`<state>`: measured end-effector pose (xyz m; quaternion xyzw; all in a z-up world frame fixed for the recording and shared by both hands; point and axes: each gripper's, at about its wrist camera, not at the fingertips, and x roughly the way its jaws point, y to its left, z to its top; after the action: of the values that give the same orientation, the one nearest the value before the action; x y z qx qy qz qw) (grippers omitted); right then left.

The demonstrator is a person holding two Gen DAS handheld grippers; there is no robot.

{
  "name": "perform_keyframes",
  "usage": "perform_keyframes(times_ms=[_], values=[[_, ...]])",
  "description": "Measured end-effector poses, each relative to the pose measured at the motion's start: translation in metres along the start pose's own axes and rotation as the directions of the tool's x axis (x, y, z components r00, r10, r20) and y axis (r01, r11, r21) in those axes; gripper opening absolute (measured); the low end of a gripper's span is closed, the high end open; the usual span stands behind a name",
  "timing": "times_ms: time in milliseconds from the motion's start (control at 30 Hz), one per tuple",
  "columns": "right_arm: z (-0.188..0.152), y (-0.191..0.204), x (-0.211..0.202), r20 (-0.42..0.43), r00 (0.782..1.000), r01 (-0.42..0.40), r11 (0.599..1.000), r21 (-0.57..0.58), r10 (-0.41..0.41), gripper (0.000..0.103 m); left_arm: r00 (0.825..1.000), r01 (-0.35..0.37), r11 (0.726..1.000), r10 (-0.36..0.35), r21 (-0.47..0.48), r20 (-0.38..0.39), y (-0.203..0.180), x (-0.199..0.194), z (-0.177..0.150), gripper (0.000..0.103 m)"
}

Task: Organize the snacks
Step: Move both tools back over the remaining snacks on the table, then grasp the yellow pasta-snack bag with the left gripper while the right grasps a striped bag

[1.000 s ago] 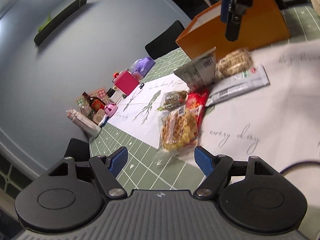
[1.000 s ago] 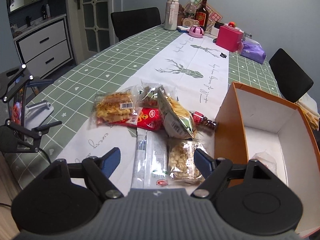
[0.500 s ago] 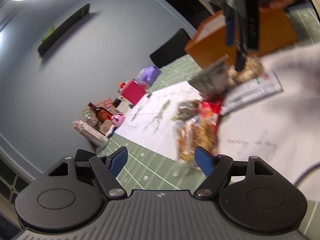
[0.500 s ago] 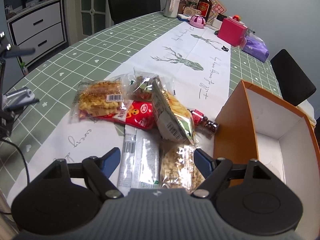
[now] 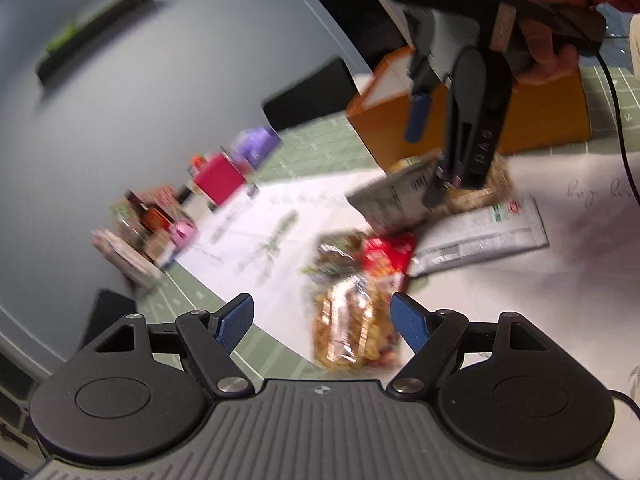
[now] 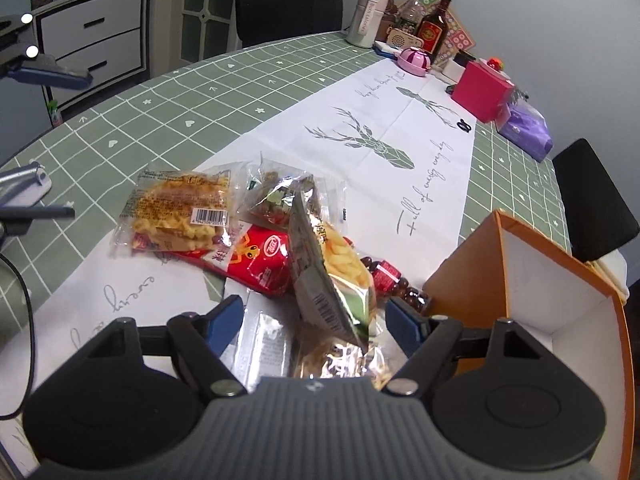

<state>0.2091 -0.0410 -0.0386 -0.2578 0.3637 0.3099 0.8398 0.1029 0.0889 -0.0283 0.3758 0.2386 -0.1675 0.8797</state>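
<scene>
Orange card forms the open box (image 6: 472, 280) that stands at the right of the snack pile, its white inside facing up. The snacks lie on a white runner (image 6: 400, 128) printed with a deer, laid over a green checked tablecloth (image 6: 200, 92).

The right gripper (image 6: 314, 322) hangs just above the near end of the pile. Its jaws have just been closing, yet a wide gap remains, and the blue pads press on nothing. Between them, tilted up on edge, stands a silver-backed chip bag (image 6: 328, 272), with a clear pack of pale puffs (image 6: 344, 364) under it and a flat silver packet (image 6: 266, 344) to the left. Farther off lie a red packet (image 6: 260, 260), a clear bag of yellow twists (image 6: 180, 208) at the far left of the pile, and a small clear mixed-snack pack (image 6: 280, 196). A dark red wrapped sweet strip (image 6: 394, 280) rests against the box's near corner.

The left gripper (image 5: 322, 322) is blurred by motion, and its jaws have just been opening. They stand wide apart and empty, with the twist bag seen beyond them.

At the far end of the table stand a pink box (image 6: 482, 90), a purple pack (image 6: 524, 128), a brown bottle (image 6: 432, 32) and a tall flask (image 6: 370, 12).
</scene>
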Motion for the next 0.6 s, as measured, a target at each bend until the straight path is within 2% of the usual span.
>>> perform_keyframes(times_ms=[233, 467, 600], values=[[0.006, 0.0, 0.023, -0.022, 1.0, -0.008, 0.998, -0.058, 0.007, 0.066, 0.99, 0.065, 0.995, -0.074, -0.082, -0.121, 0.01, 0.036, 0.002, 0.092], [0.011, -0.005, 0.034, -0.019, 0.999, 0.026, 0.995, -0.1, -0.028, 0.061, 0.958, 0.1, 0.975, -0.147, -0.196, -0.245, 0.021, 0.068, 0.008, 0.092], [0.018, -0.009, 0.036, -0.003, 0.999, 0.052, 0.99, -0.13, -0.053, 0.066, 0.938, 0.104, 0.969, -0.171, -0.225, -0.303, 0.023, 0.078, 0.01, 0.092]])
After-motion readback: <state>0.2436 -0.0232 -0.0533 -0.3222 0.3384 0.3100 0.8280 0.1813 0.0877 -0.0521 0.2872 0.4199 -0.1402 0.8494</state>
